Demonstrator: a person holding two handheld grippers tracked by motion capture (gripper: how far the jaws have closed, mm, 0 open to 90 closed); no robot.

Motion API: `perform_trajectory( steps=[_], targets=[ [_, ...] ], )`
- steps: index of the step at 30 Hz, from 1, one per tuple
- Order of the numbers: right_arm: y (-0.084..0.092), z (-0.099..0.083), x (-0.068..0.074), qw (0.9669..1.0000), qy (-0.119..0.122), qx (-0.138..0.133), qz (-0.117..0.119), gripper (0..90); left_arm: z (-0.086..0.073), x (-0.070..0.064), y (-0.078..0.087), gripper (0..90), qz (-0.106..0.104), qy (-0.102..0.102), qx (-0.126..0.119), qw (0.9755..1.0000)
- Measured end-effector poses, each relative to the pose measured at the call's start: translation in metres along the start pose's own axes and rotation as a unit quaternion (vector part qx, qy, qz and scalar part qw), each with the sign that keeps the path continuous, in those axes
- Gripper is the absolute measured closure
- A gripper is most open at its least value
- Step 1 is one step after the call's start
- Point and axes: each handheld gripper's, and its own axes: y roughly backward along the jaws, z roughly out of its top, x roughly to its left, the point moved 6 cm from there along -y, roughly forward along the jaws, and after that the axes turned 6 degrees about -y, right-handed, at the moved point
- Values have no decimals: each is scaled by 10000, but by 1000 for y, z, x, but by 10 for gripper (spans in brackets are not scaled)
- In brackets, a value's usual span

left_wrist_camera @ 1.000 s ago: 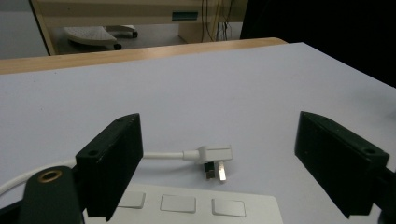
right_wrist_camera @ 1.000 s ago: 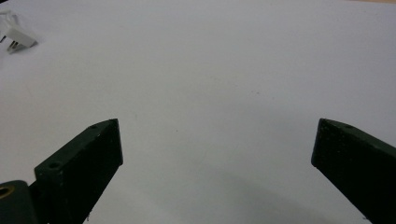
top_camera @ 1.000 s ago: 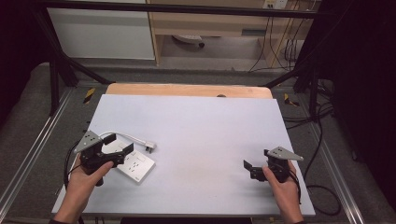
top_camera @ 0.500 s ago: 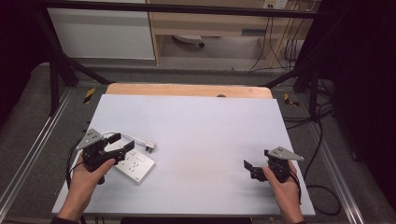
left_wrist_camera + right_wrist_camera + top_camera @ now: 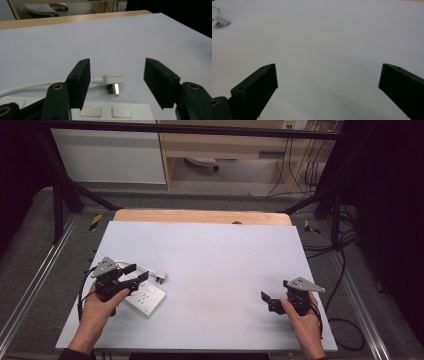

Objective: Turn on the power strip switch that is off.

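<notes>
On the white table (image 5: 220, 260), the plug (image 5: 113, 80) lies between the left gripper (image 5: 116, 82)'s closing, unclenched fingers (image 5: 80, 80), untouched.

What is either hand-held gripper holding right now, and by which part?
Nothing. The left hand-held gripper has just been closing, open around the white plug without touching it; the right hand-held gripper is open.

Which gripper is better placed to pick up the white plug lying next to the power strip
Left, most likely. The left gripper hangs over the power strip with the white plug straight ahead between its jaws, which have just been closing without touching it. The right gripper sits open at the table's far side.
</notes>
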Motion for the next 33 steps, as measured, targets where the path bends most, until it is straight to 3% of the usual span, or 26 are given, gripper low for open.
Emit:
perform_trajectory(
  steps=[6,33],
  targets=[
    [0,0,0,10000,-6,-4,0,26,-4,3,-3,412,19,58,83,9999],
    [0,0,0,10000,-13,23,-4,26,-20,3,-17,595,-55,-116,531,9985]
  ],
)
